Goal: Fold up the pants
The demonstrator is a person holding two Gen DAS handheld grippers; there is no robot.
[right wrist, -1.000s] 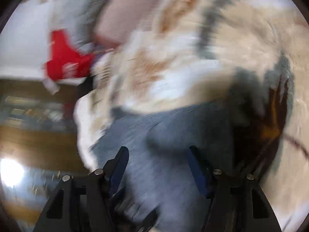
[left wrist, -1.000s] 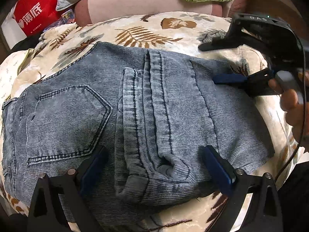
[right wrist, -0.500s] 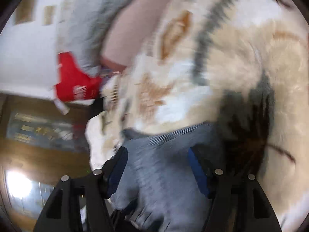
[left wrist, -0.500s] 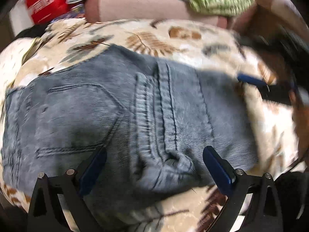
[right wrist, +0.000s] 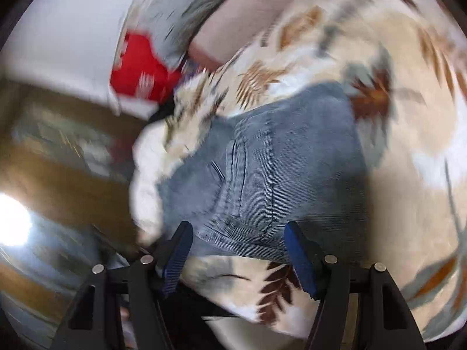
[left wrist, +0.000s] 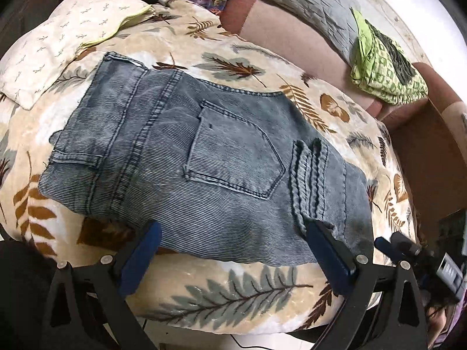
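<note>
A second ago the left gripper (left wrist: pixel 230 259) stood low over the folded jeans (left wrist: pixel 204 175), its blue pads on either side of the bunched hems; now it has drawn back, and in the left wrist view the whole denim bundle is seen in the middle of the frame, lying on the leaf-print blanket (left wrist: pixel 239 294). Its jaws stand wide apart and hold nothing; the near edge of the denim is only seen between the pads, not pressed by them. The right gripper (right wrist: pixel 236 253) has also pulled away: in its blurred view the jeans fill the centre of the frame, the jaws are open, and no cloth is caught between them. In the lower right of the left wrist view, a part of the right gripper is visible beside the blanket edge, apart from the denim. The back pocket (left wrist: pixel 233 157) faces up and the legs seem doubled over. I judge the fold is finished or nearly finished, and both hands are retreating.
</note>
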